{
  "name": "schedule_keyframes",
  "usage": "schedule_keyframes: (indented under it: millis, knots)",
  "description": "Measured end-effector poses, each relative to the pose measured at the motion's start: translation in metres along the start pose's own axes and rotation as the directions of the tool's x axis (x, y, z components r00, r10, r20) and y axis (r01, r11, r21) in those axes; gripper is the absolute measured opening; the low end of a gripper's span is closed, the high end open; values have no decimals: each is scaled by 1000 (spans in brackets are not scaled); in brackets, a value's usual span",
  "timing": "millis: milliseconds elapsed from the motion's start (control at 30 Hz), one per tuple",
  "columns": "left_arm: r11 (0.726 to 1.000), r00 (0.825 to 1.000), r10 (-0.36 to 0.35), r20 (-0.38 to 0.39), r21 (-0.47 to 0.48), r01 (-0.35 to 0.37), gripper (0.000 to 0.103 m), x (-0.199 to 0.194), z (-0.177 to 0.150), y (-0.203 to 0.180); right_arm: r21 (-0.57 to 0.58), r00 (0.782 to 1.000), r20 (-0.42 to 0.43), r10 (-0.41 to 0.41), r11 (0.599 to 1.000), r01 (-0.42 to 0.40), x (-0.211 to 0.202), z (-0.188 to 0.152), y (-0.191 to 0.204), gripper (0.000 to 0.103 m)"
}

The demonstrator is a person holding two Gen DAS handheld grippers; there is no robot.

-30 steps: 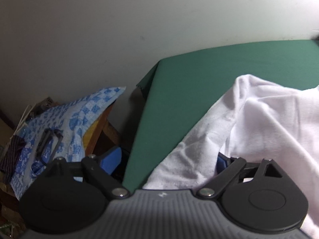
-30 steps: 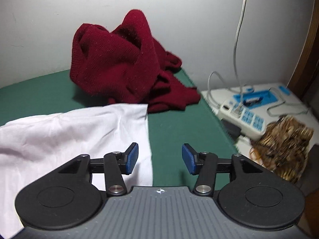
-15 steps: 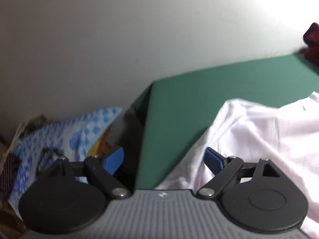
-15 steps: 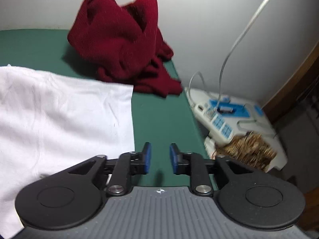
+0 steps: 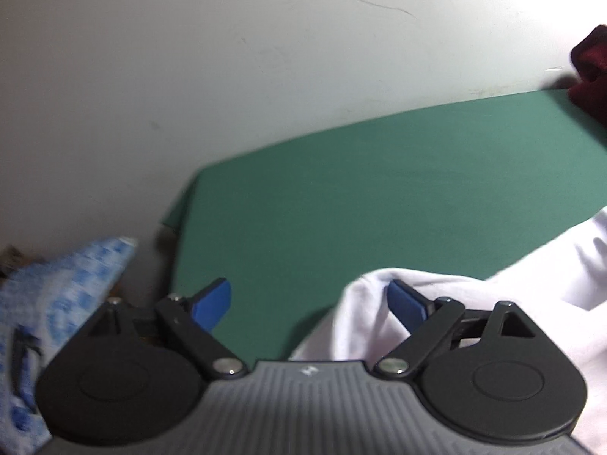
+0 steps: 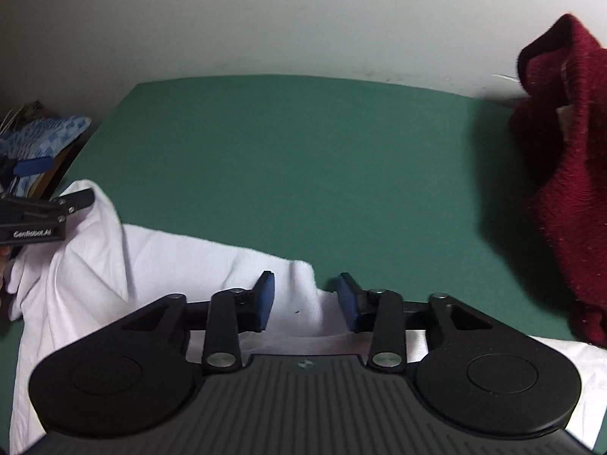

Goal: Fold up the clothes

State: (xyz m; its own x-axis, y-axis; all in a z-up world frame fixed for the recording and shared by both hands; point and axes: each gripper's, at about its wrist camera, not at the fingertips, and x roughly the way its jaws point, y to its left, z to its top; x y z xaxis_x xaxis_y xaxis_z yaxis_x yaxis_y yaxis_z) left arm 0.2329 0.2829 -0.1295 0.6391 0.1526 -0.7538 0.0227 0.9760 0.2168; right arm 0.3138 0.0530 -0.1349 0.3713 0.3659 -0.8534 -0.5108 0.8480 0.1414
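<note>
White shirt lies rumpled along near edge of green table. Left gripper wide, cloth edge bunched between its fingers, not pinched. Right gripper part-open, straddling a raised fold, likely for a grab. Red sweater heaped far right.

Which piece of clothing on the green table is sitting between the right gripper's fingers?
The white garment; the dark red sweater is heaped off to the side.

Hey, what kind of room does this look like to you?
Probably a spare corner of a home, used for laundry: a green-covered table against a plain wall, a white garment spread on it, a maroon sweater heaped beside.
</note>
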Motion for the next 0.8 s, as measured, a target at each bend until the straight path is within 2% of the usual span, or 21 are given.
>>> schedule_keyframes:
  millis: [67, 167, 200, 233, 300, 333, 400, 500, 533, 600, 667, 700, 733, 767, 800]
  knots:
    - [1000, 1000, -3, -10, 19, 3, 89, 5, -4, -6, -45, 999, 3, -38, 998, 38, 1, 0, 4, 3]
    - [1000, 1000, 16, 7, 12, -16, 63, 9, -5, -15, -63, 993, 74, -96, 993, 100, -1, 5, 4, 3]
    - [1000, 999, 29, 16, 7, -29, 43, 10, -4, -16, -56, 985, 119, -122, 990, 129, -3, 7, 4, 3]
    - [998, 998, 61, 22, 8, -61, 35, 13, -2, -16, -41, 971, 177, -161, 984, 171, -7, 9, 2, 2]
    - [992, 992, 125, 34, 11, -125, 37, 19, 2, -15, -3, 935, 273, -226, 972, 235, -11, 12, -2, 2]
    - [988, 987, 156, 41, 12, -157, 45, 22, 3, -14, 15, 923, 300, -242, 968, 250, -10, 13, -5, 2]
    - [975, 974, 219, 53, 14, -220, 57, 29, 7, -13, 17, 919, 305, -250, 966, 257, 0, 12, -9, 2]
    - [959, 959, 277, 67, 43, -280, 55, 32, 10, -14, -11, 928, 270, -256, 963, 269, 22, 5, -13, 7]
    - [960, 959, 274, 72, 36, -277, 55, 27, 10, -12, -6, 926, 270, -266, 961, 277, 22, 2, -15, 11]
    - [965, 962, 260, 83, 16, -263, 55, 16, 9, -5, 102, 898, 336, -283, 959, 264, 2, -5, -22, 17]
    - [979, 974, 203, 102, -44, -199, 54, -8, 4, 10, 224, 884, 395, -252, 959, 173, -29, -17, -38, 46]
    - [985, 979, 166, 115, -63, -159, 52, -20, 0, 16, 258, 880, 421, -219, 959, 116, -44, -25, -44, 46]
    - [989, 983, 134, 128, -75, -126, 56, -31, -4, 20, 237, 894, 415, -169, 969, 73, -53, -32, -44, 44]
    - [991, 983, 123, 137, -64, -115, 59, -39, -8, 19, 203, 910, 400, -113, 979, 32, -60, -39, -42, 41]
    - [992, 982, 126, 143, -44, -121, 67, -45, -13, 16, 170, 922, 382, -57, 985, -10, -68, -46, -40, 39]
